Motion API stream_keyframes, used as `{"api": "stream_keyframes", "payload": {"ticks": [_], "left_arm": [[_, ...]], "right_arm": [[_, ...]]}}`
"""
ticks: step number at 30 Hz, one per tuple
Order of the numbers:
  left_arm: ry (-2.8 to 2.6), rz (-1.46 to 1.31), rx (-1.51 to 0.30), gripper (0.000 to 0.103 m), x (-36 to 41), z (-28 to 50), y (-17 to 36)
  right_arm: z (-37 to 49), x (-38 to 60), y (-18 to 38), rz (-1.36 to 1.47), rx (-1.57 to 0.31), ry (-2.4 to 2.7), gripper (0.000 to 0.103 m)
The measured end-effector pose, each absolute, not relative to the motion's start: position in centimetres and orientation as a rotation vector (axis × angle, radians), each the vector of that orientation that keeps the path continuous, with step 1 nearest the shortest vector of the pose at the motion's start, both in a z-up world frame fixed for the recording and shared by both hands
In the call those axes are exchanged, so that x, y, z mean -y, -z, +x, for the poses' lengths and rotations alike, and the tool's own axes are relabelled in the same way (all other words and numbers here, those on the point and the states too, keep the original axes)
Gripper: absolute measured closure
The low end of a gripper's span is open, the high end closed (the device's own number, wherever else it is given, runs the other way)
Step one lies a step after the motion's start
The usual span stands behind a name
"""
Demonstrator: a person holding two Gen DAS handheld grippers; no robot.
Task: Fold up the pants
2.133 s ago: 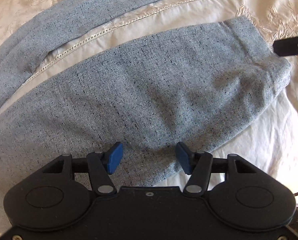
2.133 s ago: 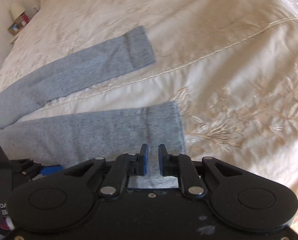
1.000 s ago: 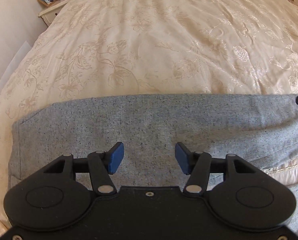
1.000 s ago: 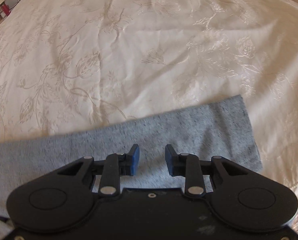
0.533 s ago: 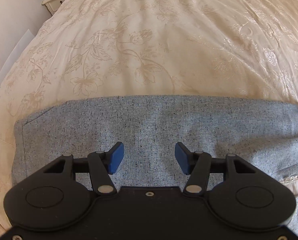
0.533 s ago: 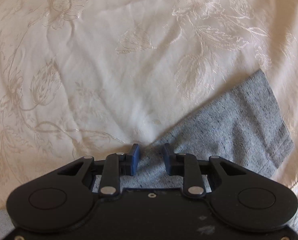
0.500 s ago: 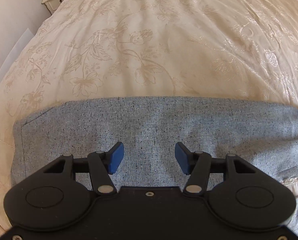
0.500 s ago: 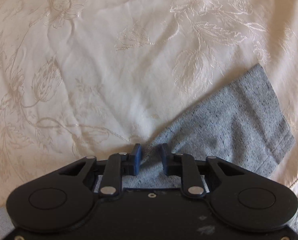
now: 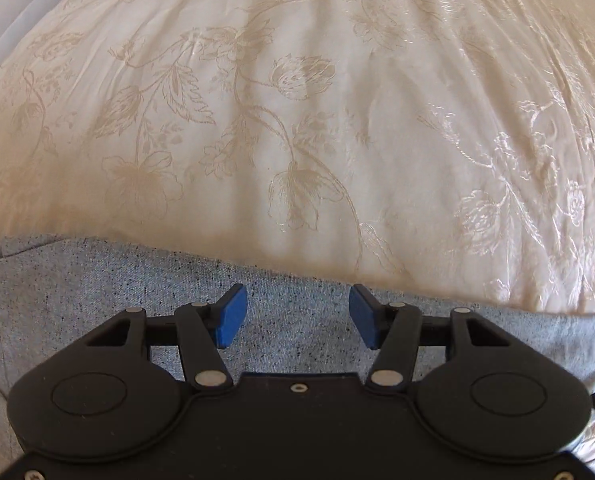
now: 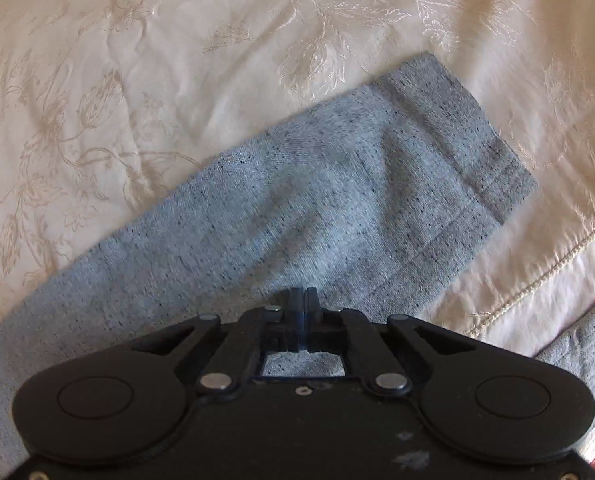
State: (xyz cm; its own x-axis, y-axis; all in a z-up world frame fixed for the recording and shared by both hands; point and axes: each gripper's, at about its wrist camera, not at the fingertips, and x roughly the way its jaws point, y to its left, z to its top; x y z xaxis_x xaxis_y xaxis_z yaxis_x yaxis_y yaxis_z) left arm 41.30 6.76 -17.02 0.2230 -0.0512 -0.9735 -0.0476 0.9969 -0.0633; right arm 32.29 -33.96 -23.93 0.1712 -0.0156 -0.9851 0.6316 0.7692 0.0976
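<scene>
The grey speckled pants (image 9: 97, 300) lie flat on the cream bedspread (image 9: 297, 120). In the left wrist view my left gripper (image 9: 297, 316) is open, its blue pads just above the fabric near the pants' far edge, holding nothing. In the right wrist view a pant leg (image 10: 337, 200) runs diagonally up to its hemmed cuff (image 10: 477, 148). My right gripper (image 10: 301, 300) is shut, pads together at the leg's near edge; whether cloth is pinched between them does not show.
The embroidered bedspread (image 10: 137, 60) stretches away beyond the pants in both views. A stitched seam (image 10: 557, 268) crosses it at the right. Another piece of the grey fabric (image 10: 585, 344) shows at the right edge of the right wrist view.
My right gripper has closed from slightly open to fully shut and the pant leg has shifted up and left in its view. My left gripper stayed open and moved toward the pants' far edge.
</scene>
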Motion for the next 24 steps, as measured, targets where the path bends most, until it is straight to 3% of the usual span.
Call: {"api": "stream_keyframes", "payload": {"ticks": [5, 9, 19, 21, 24], "left_arm": [[-0.042, -0.164, -1.39, 0.042, -7.4, 43.4, 17.9], [-0.062, -0.118, -1.413, 0.042, -7.0, 43.9, 18.4], [-0.063, -0.065, -1.397, 0.042, -6.2, 43.8, 17.2], [-0.061, -0.052, -1.395, 0.042, -6.2, 43.6, 17.2], [-0.065, -0.062, -1.407, 0.042, -6.3, 43.8, 17.4]], "right_arm": [[32.0, 34.9, 23.0, 0.62, -1.276, 0.446, 0.092], [34.9, 36.2, 22.4, 0.707, -1.232, 0.43, 0.072], [43.8, 35.8, 26.0, 0.733, -1.336, 0.581, 0.067], [44.5, 35.1, 26.7, 0.676, -1.375, 0.612, 0.073], [43.9, 34.2, 26.2, 0.595, -1.392, 0.627, 0.1]]}}
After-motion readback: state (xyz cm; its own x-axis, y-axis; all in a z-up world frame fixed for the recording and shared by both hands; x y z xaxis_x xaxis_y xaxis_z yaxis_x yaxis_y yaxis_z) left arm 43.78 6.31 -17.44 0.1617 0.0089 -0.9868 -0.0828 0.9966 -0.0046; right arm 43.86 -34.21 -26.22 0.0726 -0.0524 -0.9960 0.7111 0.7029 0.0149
